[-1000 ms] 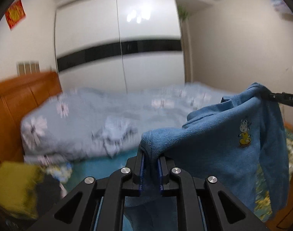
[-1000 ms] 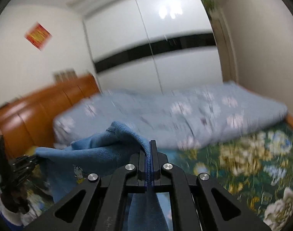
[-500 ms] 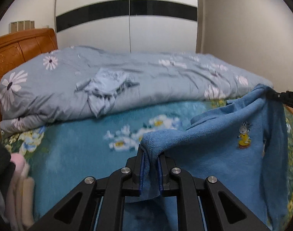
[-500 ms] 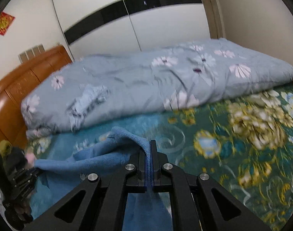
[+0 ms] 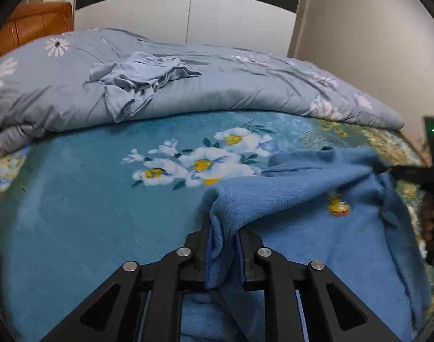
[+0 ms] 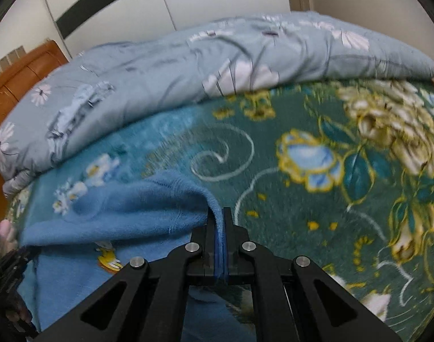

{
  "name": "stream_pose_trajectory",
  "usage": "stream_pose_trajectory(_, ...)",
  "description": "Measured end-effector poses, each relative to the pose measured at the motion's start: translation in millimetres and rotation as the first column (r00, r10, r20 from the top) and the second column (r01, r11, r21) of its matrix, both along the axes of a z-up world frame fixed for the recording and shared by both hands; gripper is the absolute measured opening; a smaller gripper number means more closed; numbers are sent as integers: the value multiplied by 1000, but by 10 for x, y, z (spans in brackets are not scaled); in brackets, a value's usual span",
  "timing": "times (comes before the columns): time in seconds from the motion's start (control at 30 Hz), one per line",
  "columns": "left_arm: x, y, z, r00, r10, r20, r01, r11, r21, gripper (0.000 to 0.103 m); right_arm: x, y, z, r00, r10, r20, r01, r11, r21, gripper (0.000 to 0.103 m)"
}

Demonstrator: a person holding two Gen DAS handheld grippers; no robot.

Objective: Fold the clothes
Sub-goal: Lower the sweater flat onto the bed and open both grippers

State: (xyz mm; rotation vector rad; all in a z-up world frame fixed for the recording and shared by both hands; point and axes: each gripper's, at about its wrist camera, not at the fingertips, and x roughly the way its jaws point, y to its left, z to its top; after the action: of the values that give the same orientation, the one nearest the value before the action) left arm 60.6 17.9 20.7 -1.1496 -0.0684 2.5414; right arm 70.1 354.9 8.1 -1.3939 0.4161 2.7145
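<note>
The black left gripper (image 5: pixel 224 232) is opening, a fold of the blue fleece sweater (image 5: pixel 316 228) between its jaws. The black right gripper (image 6: pixel 220 228) is clenched on another edge. The sweater stretches sideways between them over the teal floral blanket (image 5: pixel 88 199); beyond lies a grey-blue flowered quilt (image 5: pixel 231 85).

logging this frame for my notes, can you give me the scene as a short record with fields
surface: bed with a teal floral blanket
garment: blue fleece top with a small cartoon patch, stretched between both grippers, low over the blanket
left hand-held gripper: jaws opening, a fold of the top between them
right hand-held gripper: shut on an edge of the top
background: grey floral duvet bunched at the far side, a crumpled light blue garment lying on it
fold state: not yet folded
</note>
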Motion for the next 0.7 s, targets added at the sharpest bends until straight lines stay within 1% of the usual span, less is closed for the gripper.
stream_pose_trajectory(0.03, 25, -56, 24, 1000, -4, 10, 4, 1000, 23, 38, -4, -11, -34, 1000, 1, 9, -1, 1000, 8, 2)
stream_pose_trajectory(0.07, 74, -137, 60, 1000, -4, 9, 3, 999, 45, 44, 0, -20, -53, 1000, 5, 16, -5, 1000, 12, 2)
stream_pose_trajectory(0.1, 126, -222, 97, 1000, -2, 5, 2, 998, 68, 54, 17, -22, -44, 1000, 11, 17, -11, 1000, 10, 2)
stream_pose_trajectory(0.13, 174, -298, 120, 1000, 9, 1, -9, 997, 76, 58, 39, -22, -25, 1000, 17, 14, -17, 1000, 7, 2)
stream_pose_trajectory(0.17, 221, -372, 140, 1000, 22, -3, -22, 996, 82, 58, 59, -21, 4, 1000, 21, 8, -21, 1000, 6, 2)
stream_pose_trajectory(0.2, 270, -450, 136, 999, 38, 1, -38, 996, 84, 58, 91, -16, 44, 1000, 25, -2, -25, 1000, 6, 5)
stream_pose_trajectory(0.23, 319, -528, 128, 998, 56, 8, -56, 995, 85, 58, 167, 5, 102, 1000, 23, -19, -23, 1000, 4, 11)
stream_pose_trajectory(0.27, 364, -598, 92, 997, 70, 26, -72, 995, 76, 58, 262, 33, 169, 999, 19, -40, -19, 1000, 1, 16)
stream_pose_trajectory(0.3, 388, -637, 45, 996, 82, 43, -84, 994, 66, 58, 357, 60, 236, 998, 15, -62, -15, 1000, -3, 25)
stream_pose_trajectory(0.33, 409, -671, -2, 994, 93, 59, -96, 994, 57, 58, 435, 82, 283, 997, 13, -76, -14, 1000, -9, 32)
stream_pose_trajectory(0.4, 450, -733, -101, 988, 119, 96, -124, 991, 41, 57, 647, 140, 356, 994, 16, -104, -19, 999, -28, 34)
stream_pose_trajectory(0.53, 531, -803, -277, 978, 122, 167, -141, 984, 107, 56, 1062, 255, 402, 993, 21, -119, -23, 999, -22, 36)
stream_pose_trajectory(0.6, 577, -720, -338, 977, 115, 179, -134, 986, 98, 47, 1218, 307, 376, 994, 13, -105, -16, 999, -28, 36)
stream_pose_trajectory(0.63, 600, -676, -368, 977, 111, 184, -129, 987, 92, 38, 1273, 329, 358, 995, 9, -97, -13, 999, -35, 36)
stream_pose_trajectory(0.67, 627, -639, -373, 978, 110, 178, -127, 988, 85, 34, 1328, 351, 339, 996, 5, -89, -9, 999, -42, 36)
stream_pose_trajectory(0.7, 646, -607, -359, 979, 113, 171, -127, 989, 70, 23, 1365, 362, 323, 996, 2, -84, -6, 999, -51, 36)
